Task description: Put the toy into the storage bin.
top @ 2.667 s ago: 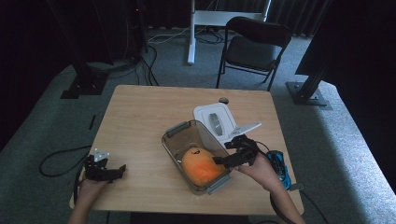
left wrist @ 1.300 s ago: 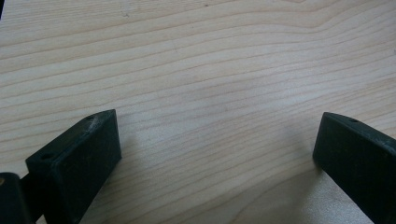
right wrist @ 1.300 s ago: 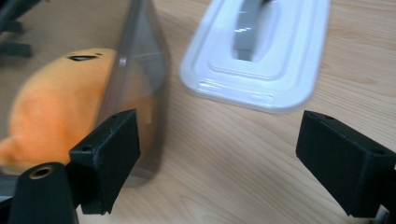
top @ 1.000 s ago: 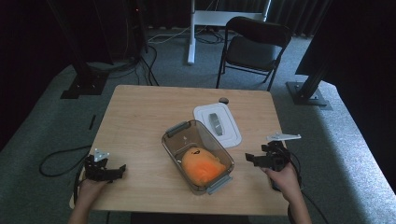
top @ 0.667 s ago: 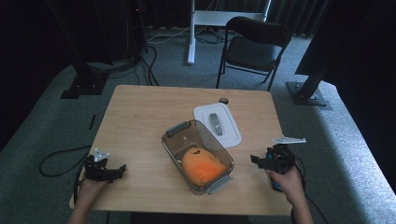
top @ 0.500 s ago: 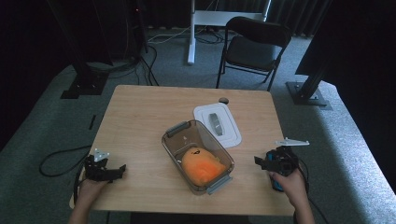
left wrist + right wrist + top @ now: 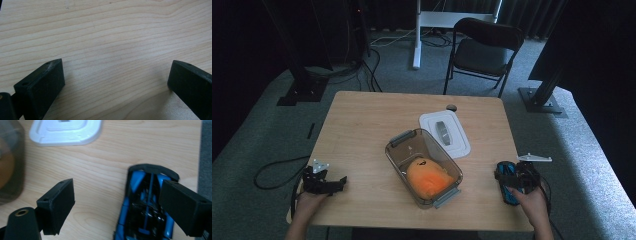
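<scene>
Toy car (image 7: 146, 207), blue and black, flat on worktop (image 7: 362, 130) at 4 o'clock from box (image 7: 424, 167). Probably light, hard, slick-shelled; best pinched across its narrow sides. Right gripper (image 7: 125, 202) spread wide above it, left gripper (image 7: 116, 82) spread too, nothing held.

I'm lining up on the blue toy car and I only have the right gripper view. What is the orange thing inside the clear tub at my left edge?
Observer: An orange soft toy. It lies in the tub, which stands open with no lid on it.
Operator: Where is the left gripper?
Observer: The left gripper rests at the near left corner of the table, well apart from the tub.
Operator: Is it holding anything?
Observer: No. Its own view shows the jaws wide apart over bare wood.
</scene>
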Available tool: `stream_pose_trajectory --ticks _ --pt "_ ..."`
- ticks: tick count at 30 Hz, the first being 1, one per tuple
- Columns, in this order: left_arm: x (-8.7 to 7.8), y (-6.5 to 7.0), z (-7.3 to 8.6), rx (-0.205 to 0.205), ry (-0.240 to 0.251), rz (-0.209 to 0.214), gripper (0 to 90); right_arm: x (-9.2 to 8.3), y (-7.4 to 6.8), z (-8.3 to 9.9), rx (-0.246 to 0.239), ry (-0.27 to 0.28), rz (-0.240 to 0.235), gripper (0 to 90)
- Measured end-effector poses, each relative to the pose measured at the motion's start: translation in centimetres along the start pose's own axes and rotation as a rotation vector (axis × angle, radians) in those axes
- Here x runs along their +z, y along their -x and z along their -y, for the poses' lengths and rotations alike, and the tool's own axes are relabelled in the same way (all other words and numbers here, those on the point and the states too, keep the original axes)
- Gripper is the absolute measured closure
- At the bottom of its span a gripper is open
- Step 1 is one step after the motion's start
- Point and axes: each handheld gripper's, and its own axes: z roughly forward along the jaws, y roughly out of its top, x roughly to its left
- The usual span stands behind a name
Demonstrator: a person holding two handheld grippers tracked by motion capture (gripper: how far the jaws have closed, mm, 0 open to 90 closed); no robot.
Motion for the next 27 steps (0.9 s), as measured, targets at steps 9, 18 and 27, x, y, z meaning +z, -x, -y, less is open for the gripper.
stream_pose_trajectory --ticks 9,18,27 --pt "0.0 0.0 0.0 -0.001 0.0 0.0 1.3 0.8 1.3 1.3 0.035 -0.026 0.068 12.1" --pt "0.0 0.0 0.0 0.0 0.0 0.0 1.3 2.1 2.4 2.4 0.064 -0.071 0.128 12.1" --pt "0.0 0.0 0.0 -0.001 0.001 0.0 1.3 3.2 2.6 2.9 0.076 -0.097 0.154 12.1"
